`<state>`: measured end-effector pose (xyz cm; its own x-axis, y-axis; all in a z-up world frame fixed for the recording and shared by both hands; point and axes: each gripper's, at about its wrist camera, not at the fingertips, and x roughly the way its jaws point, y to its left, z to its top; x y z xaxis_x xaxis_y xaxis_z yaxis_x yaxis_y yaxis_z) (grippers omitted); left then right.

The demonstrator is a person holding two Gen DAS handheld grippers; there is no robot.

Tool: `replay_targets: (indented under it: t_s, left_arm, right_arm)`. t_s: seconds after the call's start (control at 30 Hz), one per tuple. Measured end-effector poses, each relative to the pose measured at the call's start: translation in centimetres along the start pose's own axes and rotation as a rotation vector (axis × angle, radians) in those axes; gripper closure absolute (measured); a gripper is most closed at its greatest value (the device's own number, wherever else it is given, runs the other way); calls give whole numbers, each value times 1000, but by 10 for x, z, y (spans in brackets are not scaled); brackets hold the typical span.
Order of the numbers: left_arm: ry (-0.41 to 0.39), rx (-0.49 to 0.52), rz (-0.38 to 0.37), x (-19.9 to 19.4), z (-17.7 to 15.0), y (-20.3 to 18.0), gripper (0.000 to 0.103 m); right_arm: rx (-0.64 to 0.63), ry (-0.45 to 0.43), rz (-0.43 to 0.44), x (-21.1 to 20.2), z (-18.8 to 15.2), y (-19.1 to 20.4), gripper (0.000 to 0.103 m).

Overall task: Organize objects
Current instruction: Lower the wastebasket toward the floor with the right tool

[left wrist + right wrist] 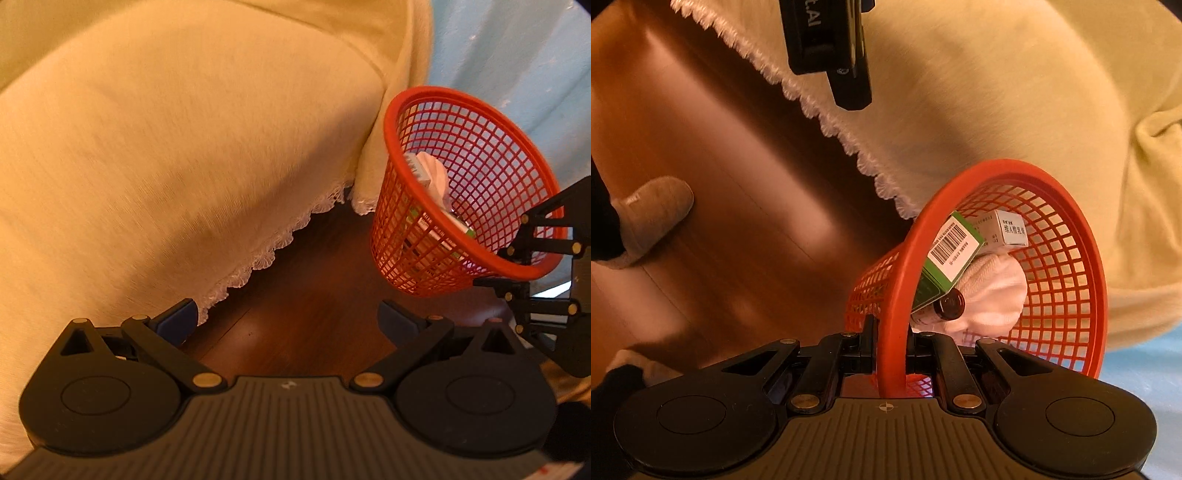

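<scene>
A red mesh basket (pixel 491 125) hangs tilted in the air beside the bed, held at its rim by my right gripper (pixel 517 269). In the right wrist view that gripper (pixel 891 350) is shut on the basket's rim (pixel 892 295). Inside lie a green box with a barcode (pixel 951 251), a white box (pixel 1008 229), a dark brown bottle (pixel 949 304) and a white cloth (pixel 993 291). My left gripper (pixel 288 319) stands open over the wooden floor with nothing between its blue pads (pixel 177 319).
A bed with a pale yellow cover and lace trim (pixel 177 155) fills the left. Dark wooden floor (pixel 720 206) lies below. A person's slippered foot (pixel 652 214) stands on the floor at left. A light blue surface (pixel 517 48) is behind the basket.
</scene>
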<state>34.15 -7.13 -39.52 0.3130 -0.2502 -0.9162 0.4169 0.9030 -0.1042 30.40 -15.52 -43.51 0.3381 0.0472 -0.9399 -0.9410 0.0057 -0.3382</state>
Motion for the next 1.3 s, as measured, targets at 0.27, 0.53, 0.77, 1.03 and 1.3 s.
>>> replay_targets:
  t_s: [0.27,0.53,0.77,1.03,1.3]
  left_arm:
    - [-28,-38,38,88,-35,-8,2]
    - [-26,-47,62,173,-73,-9,2]
    - [-11,-28,60,213,-87,-9,2]
    - [-36,-22,65,227,-83,-8,2]
    - [-34,-36,72,225,-85,-9,2]
  right_arm:
    - [-4,-26,-2,115,-18,19,97]
    - [16,-23,-7,208,-31,38,96]
    - [39,-26,-11,250,-35,60,96]
    - [56,-51,-18,265,-33,71,95]
    - [50,-81,-40,272,-25,75,95]
